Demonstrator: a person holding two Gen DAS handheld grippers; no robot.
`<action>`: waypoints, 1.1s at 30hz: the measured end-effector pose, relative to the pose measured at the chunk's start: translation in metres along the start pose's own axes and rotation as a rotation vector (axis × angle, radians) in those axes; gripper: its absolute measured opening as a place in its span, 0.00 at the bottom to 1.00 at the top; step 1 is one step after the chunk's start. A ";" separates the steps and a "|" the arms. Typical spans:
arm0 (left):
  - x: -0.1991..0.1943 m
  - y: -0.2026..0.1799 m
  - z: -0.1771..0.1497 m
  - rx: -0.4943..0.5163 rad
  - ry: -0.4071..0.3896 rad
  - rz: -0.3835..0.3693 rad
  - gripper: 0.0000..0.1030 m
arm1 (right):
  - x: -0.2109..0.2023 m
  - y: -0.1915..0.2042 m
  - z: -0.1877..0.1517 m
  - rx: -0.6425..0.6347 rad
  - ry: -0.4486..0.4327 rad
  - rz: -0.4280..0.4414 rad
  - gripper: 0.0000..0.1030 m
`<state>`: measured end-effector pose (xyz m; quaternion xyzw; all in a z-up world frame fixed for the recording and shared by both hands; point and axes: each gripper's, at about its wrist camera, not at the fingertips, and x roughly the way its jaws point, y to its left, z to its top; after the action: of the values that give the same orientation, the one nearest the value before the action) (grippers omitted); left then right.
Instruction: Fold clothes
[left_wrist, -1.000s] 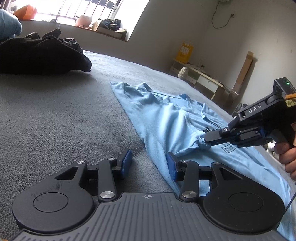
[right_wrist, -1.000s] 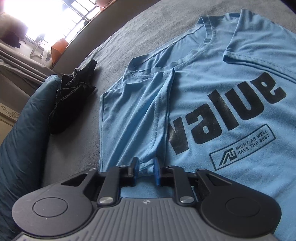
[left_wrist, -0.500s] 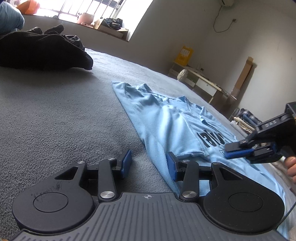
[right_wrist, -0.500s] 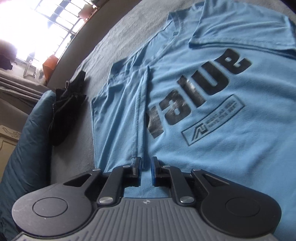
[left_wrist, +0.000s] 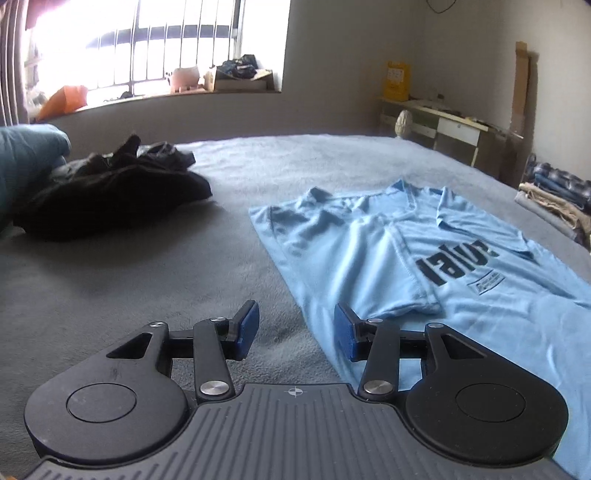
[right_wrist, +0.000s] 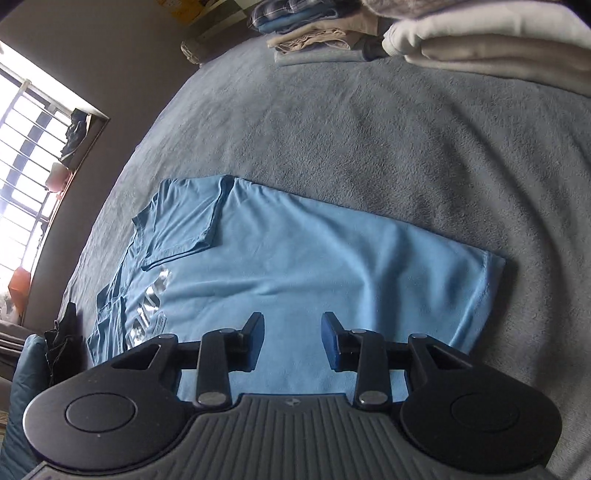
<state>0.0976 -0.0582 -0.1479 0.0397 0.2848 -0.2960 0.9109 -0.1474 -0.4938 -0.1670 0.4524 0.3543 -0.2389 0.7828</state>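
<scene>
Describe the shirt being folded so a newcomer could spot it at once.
On the grey bed under the barred window, pass the crumpled black garment. The light blue T-shirt lies flat beside it, sleeves folded in. Only it is blue with black lettering on the chest.

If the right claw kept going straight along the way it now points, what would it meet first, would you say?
Most likely the light blue T-shirt. The right claw stands open and empty, having just been opening, and it points down at the shirt's lower body. How far above the cloth it hangs is unclear.
</scene>
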 end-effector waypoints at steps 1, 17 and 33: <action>-0.011 -0.008 0.003 0.005 -0.001 -0.027 0.44 | 0.012 0.006 0.003 -0.022 0.009 0.015 0.32; -0.055 -0.154 -0.107 0.277 0.489 -0.551 0.46 | 0.046 0.084 -0.118 -0.505 0.508 0.094 0.28; -0.048 -0.119 -0.122 0.172 0.602 -0.681 0.46 | 0.102 0.130 -0.100 -0.720 0.175 0.015 0.29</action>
<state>-0.0611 -0.1020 -0.2119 0.1034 0.5080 -0.5762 0.6318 -0.0264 -0.3493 -0.2093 0.1691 0.4777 -0.0535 0.8604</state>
